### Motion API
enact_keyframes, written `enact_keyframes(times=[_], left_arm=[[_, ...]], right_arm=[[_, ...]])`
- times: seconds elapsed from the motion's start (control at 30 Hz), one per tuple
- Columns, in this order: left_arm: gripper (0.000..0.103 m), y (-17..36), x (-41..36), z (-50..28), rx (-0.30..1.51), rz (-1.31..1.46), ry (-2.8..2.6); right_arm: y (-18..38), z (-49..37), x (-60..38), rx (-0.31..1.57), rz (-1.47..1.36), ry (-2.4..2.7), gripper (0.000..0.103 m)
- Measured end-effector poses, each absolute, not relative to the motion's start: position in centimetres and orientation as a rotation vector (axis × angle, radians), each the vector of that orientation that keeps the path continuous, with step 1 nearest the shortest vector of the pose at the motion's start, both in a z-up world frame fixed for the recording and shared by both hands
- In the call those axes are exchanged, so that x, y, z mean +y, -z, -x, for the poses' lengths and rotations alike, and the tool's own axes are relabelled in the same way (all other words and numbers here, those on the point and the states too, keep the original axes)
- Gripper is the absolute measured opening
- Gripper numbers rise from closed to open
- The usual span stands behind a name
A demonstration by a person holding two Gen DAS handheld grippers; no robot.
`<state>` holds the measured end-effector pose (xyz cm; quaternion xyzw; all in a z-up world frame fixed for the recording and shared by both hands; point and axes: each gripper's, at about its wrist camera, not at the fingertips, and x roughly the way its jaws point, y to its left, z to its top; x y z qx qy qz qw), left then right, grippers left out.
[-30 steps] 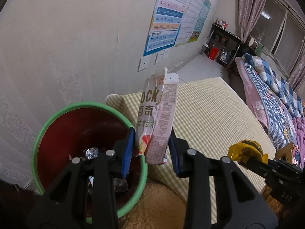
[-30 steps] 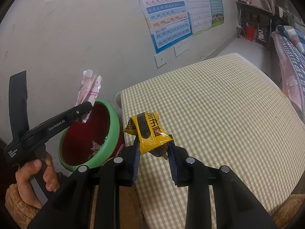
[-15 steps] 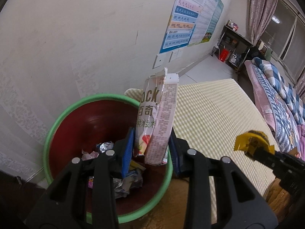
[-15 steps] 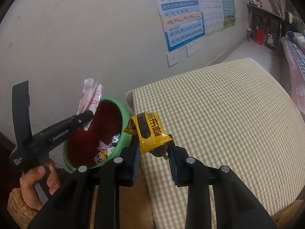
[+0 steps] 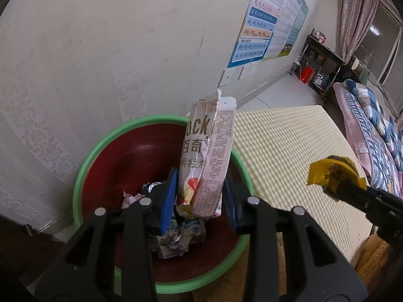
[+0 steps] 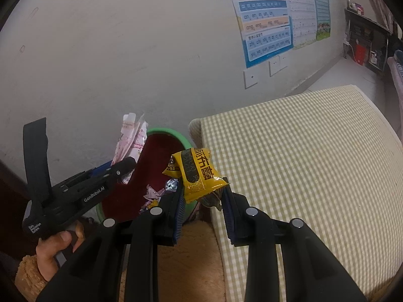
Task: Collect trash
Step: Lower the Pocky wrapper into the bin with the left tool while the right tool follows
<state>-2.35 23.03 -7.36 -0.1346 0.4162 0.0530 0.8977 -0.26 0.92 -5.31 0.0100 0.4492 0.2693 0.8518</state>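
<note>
— Blue pads first: what sits between them on the left gripper (image 5: 199, 198)?

— A pink snack box (image 5: 209, 161), standing nearly upright, clamped low down by both pads. Its torn top flap points to about twelve o'clock. The jaws are clenched on it.

— And below it?

— A bin (image 5: 100, 148) with a green rim and a dark red inside. The box hangs over its opening, toward the three o'clock side of the rim. On the bottom lie crumpled wrappers (image 5: 181, 236), foil and paper mixed; I cannot make out each piece.

— The right gripper (image 6: 204, 211)?

— Clamped on a yellow snack packet (image 6: 199, 176), held by its lower end, the printed face turned toward the camera. From the left wrist view the same packet shows at three o'clock, out over the checked cloth.

— Is the packet over the bin?

— From the right wrist view it overlaps the bin's rim at about its four o'clock edge, but whether it is truly above the opening or just beside it, I cannot tell.

— What else is close?

— A hand (image 6: 58, 249) in a fuzzy tan cuff at eight o'clock, gripping the left tool's handle. A tan plush surface (image 6: 191, 259) lies just beneath the right fingers.

— Farther out?

— A table with a green-and-white checked cloth (image 6: 302, 166) at two to four o'clock, its corner beside the bin. Beyond, a pale wall (image 6: 126, 50) with charts (image 6: 267, 22) at one o'clock.
</note>
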Motion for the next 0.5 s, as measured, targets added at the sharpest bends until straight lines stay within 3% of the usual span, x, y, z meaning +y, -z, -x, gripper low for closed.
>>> enact_keyframes(times=[0.5], left_arm=[[0.033, 8.16, 23.42, 2.21, 0.89, 0.27, -0.134]], right_arm=[[5.54, 0.17, 1.67, 0.96, -0.027, -0.578, 0.028]])
